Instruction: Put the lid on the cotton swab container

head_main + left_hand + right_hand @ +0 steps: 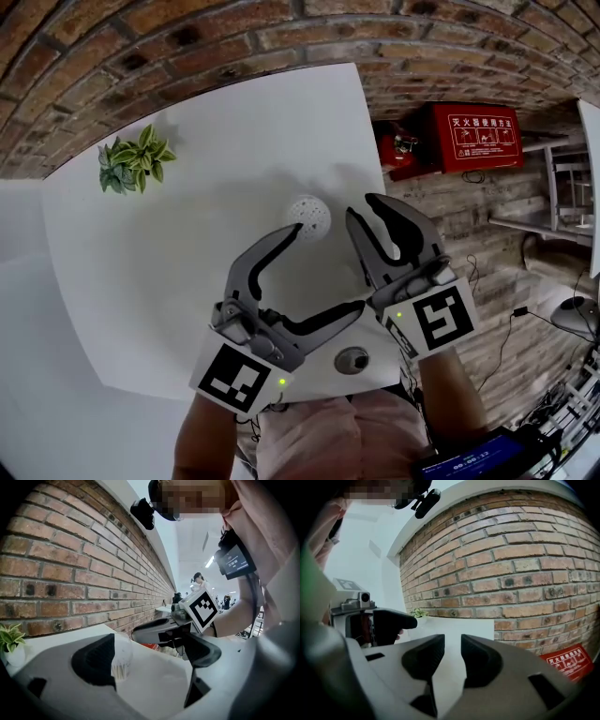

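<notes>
The cotton swab container (309,217) is a small round clear tub that stands on the white table (187,272) with no lid on it. In the left gripper view its swabs show through the wall of the container (121,660), just off my left finger's pad. My left gripper (323,272) is wide open, its far fingertip beside the container and nothing between the jaws. Right of it, my right gripper (364,210) hovers with a narrow gap between its pads (426,656) and nothing in it. A small round grey object (352,359) lies near the table's front edge.
A potted plant (136,159) stands at the table's far left corner. A brick wall (525,573) runs behind the table. A red fire-equipment box (473,136) sits on the floor off the right edge. The person's arms come in from below.
</notes>
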A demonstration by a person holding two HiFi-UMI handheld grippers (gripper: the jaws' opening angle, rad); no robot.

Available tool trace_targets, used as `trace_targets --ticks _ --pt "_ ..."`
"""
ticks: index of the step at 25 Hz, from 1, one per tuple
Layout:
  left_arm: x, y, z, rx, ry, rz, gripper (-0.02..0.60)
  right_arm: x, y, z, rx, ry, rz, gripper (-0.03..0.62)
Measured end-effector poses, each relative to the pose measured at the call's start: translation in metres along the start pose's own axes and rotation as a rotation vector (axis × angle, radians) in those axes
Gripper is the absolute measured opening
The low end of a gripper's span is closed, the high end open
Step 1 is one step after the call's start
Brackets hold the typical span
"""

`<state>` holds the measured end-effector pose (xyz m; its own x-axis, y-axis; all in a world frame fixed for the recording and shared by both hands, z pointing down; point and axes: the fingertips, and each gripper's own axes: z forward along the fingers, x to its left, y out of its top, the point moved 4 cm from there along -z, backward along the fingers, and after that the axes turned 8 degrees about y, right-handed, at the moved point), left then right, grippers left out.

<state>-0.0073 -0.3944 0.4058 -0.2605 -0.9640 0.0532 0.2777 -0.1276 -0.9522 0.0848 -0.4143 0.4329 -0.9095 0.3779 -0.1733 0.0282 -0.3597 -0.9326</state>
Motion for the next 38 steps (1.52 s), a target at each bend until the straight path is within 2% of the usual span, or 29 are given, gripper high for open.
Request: trace_targets --ticks 6,14,27,35,38 --pt "-0.004 -0.007 -0.003 0.007 -0.035 -0.006 0.466 0.002 0.004 0.008 -0.012 0.027 -0.002 0.115" --pt "-0.004 -0.007 -0.003 0.005 -0.040 0.000 0.465 0.012 0.007 0.020 -0.009 0.097 -0.009 0.117" --pt "-0.003 -0.006 -0.003 0.009 -0.043 0.000 0.460 0.016 0.026 0.016 -0.050 0.146 -0.017 0.120" --pt "-0.006 -0.010 -0.002 0.023 -0.054 0.004 0.460 0.017 0.014 0.020 -0.007 0.156 -0.024 0.120" --pt "-0.006 -0.010 -0.001 0.018 -0.052 0.001 0.460 0.019 0.004 0.021 0.059 0.156 -0.016 0.109"
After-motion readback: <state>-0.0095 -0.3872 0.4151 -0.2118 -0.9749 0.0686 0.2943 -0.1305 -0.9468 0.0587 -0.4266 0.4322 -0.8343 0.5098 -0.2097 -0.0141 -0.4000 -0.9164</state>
